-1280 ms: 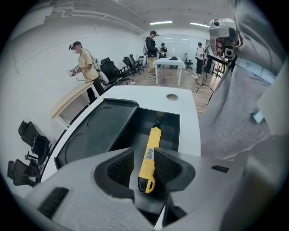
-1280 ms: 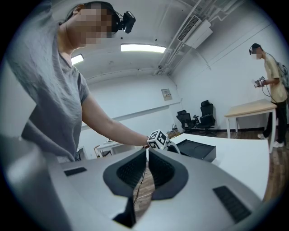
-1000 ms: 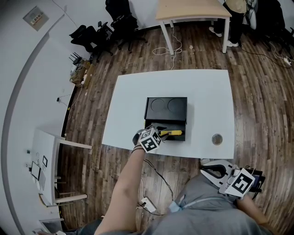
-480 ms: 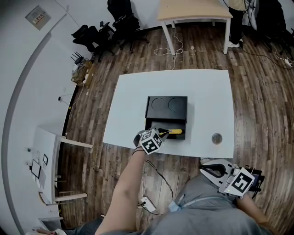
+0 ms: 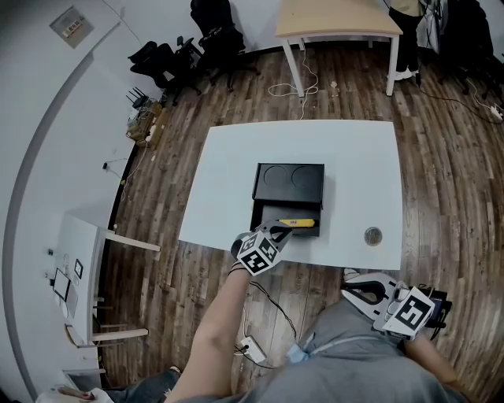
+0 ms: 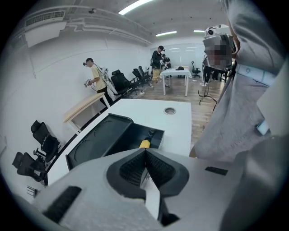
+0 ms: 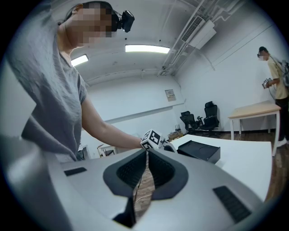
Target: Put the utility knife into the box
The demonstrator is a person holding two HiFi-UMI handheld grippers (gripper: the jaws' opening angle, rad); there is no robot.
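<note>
The yellow utility knife lies inside the near tray of the open black box on the white table. My left gripper hovers at the box's near edge, shut and empty, clear of the knife. In the left gripper view its jaws meet, with the yellow knife and the box just beyond them. My right gripper hangs off the table by the person's body, shut with nothing in it. The right gripper view shows its closed jaws, the left gripper's marker cube and the box.
A round metal disc sits in the table near its front right edge. A wooden table and office chairs stand further back, with people near them. Cables lie on the floor under the near edge.
My left gripper has pulled back from the knife toward the table's near edge and its jaws have closed empty. The knife stays in the box. The right gripper has not moved.
</note>
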